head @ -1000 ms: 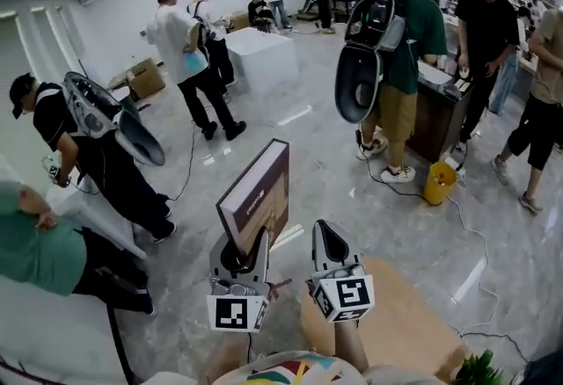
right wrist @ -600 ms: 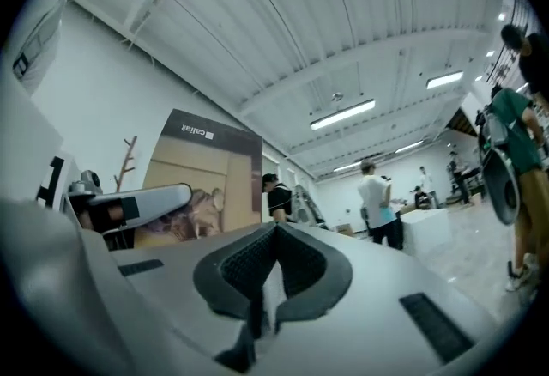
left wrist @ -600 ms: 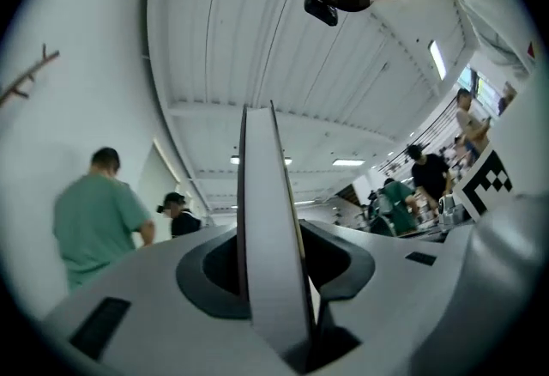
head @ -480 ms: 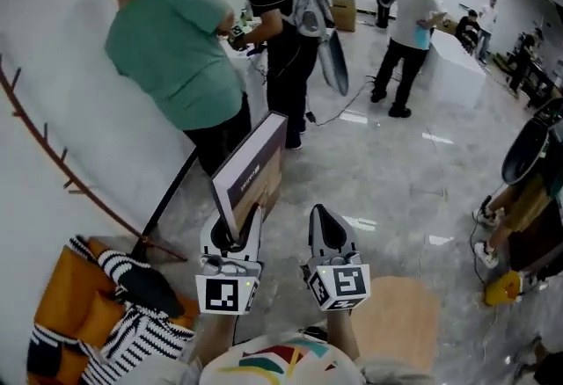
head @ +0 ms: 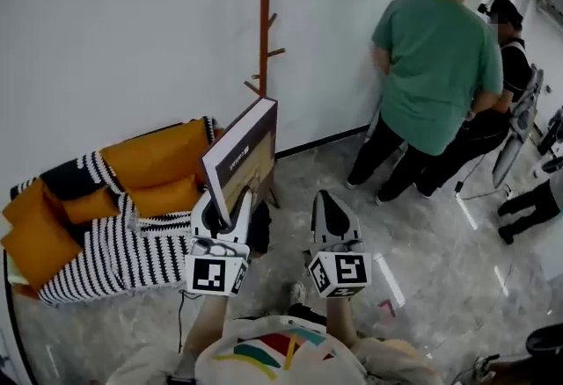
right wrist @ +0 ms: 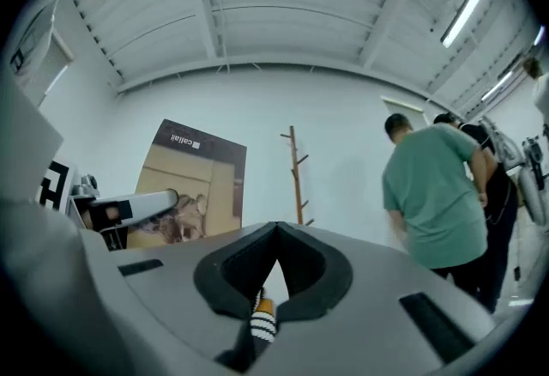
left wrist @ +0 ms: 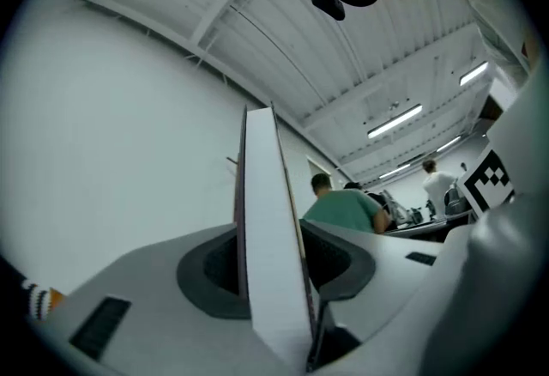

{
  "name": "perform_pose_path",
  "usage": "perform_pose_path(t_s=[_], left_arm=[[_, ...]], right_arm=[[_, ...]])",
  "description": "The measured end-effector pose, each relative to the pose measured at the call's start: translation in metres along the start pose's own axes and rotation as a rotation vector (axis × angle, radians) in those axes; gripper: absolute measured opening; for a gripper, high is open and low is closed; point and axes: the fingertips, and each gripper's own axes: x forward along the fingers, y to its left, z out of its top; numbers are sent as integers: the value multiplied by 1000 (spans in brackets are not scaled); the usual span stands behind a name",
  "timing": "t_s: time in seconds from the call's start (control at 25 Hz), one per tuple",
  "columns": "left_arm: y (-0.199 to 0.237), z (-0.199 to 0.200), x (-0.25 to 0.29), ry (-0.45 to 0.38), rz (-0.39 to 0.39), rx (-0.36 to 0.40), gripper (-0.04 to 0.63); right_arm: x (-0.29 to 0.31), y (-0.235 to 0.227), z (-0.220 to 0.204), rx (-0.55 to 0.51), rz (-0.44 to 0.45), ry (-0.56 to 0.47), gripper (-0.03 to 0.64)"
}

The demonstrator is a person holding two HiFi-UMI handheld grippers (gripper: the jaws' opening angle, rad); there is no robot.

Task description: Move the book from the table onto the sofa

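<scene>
**Book at the sofa's right end**

The book point(head: 239, 162) stands on edge between the left gripper point(head: 225, 203) jaws, by the sofa point(head: 97, 260)'s right end. The right gripper point(head: 328, 206) is just right, apart. Behind, a coat stand point(head: 265, 32) meets the wall point(head: 132, 23); two people point(head: 435, 58) stand rightward.

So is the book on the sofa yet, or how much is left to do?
Not yet. Done: the book is lifted, standing upright. In hand: the left gripper is clamped on its lower edge, with the striped sofa close by; the right gripper is shut and empty. Left: lay the book on the sofa and let go.
</scene>
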Motion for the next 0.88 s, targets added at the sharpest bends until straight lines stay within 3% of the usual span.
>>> perform_pose_path(t_s=[0.36, 0.6, 0.72, 0.88], left_arm=[[181, -30, -67, 52, 323, -10, 166], [274, -55, -53, 113, 378, -1, 166], [303, -64, -45, 129, 407, 38, 166], [325, -78, -48, 137, 465, 30, 166]], right_arm=[[132, 174, -51, 3, 382, 70, 3], [232, 240, -77, 79, 531, 52, 3], [269, 263, -101, 62, 579, 81, 3], [283, 287, -119, 53, 670, 104, 3]])
